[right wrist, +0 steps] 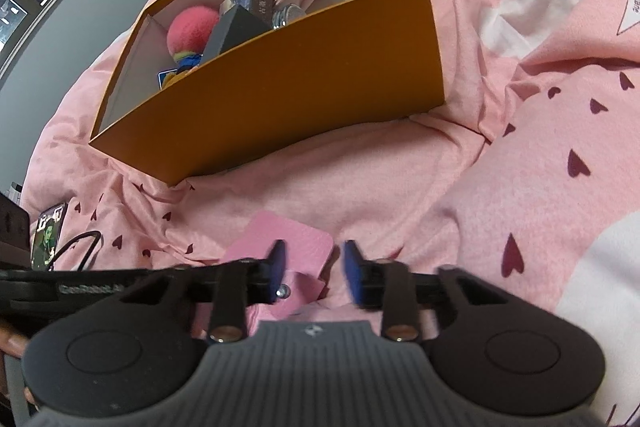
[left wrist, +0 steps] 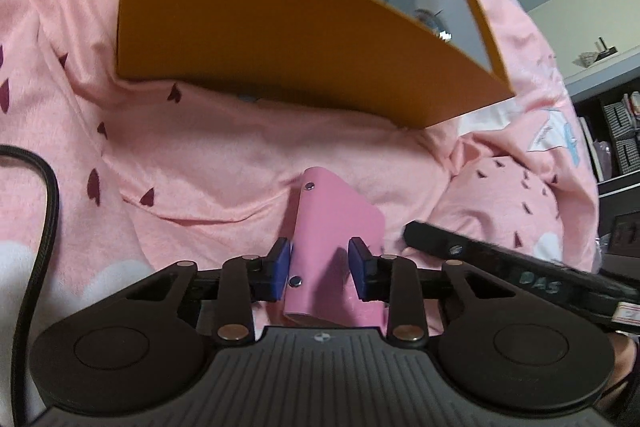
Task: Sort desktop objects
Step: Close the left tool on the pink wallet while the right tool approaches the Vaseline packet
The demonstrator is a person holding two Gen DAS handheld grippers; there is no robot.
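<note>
A small pink snap binder (left wrist: 336,227) with two metal rivets along one edge lies on the pink bedspread, below the orange box (left wrist: 256,39). My left gripper (left wrist: 319,269) is shut on it. The left blue pad presses against the riveted edge and the right pad sits on the cover. In the right wrist view the binder (right wrist: 280,239) lies low and left of centre. My right gripper (right wrist: 314,269) has the binder's rounded corner and a rivet between its jaws. Its right pad (right wrist: 354,273) is blurred and stands a little off the cover.
The orange box (right wrist: 304,83) holds a pink ball (right wrist: 192,27), a dark box, pink cloth and yarn. A black cable (left wrist: 44,211) curves at the left. A phone (right wrist: 48,235) lies at the bed's left edge. Shelves stand past the bed at the right.
</note>
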